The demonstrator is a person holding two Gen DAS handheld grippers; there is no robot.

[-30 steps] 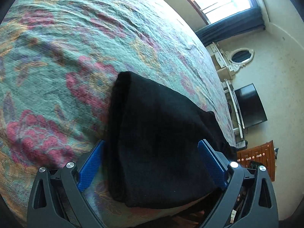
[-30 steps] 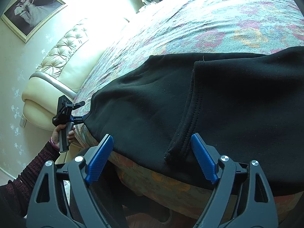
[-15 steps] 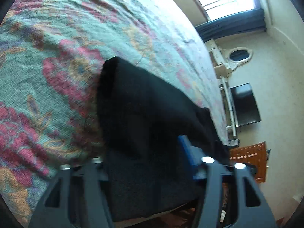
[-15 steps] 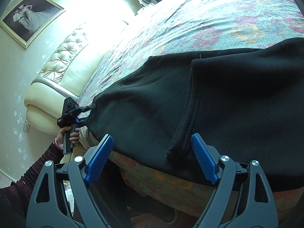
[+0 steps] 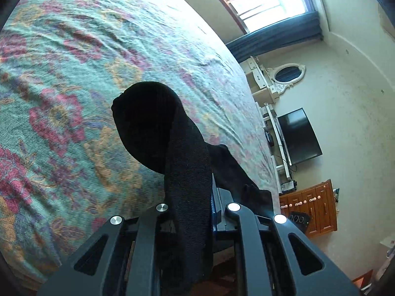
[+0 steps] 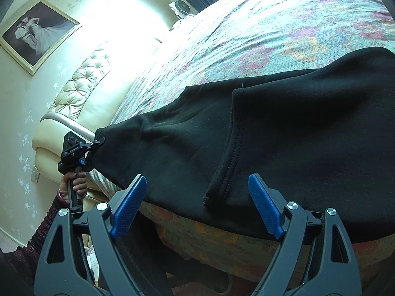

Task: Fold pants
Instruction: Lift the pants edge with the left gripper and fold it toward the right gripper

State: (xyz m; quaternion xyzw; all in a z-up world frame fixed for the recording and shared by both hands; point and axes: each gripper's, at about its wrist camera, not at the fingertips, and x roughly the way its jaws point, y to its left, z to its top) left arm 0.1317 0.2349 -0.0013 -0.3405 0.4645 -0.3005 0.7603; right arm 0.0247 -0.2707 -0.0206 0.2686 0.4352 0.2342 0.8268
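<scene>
The black pants (image 6: 284, 133) lie along the near edge of the bed (image 6: 271, 24). The left gripper (image 5: 190, 209), jaws just closed, clamps one end, lifted off the cover. Only the right view shows the hand (image 6: 74, 185) gripping it from below. The right gripper (image 6: 197, 209) hovers, jaws apart, beside a seam.

A bed (image 6: 284, 24) covered by a floral bedspread (image 5: 74, 79) is stretching away ahead of both grippers. Black pants (image 6: 296, 135) are lying across its near edge, just ahead of the right gripper's fingers, overhanging slightly.
</scene>
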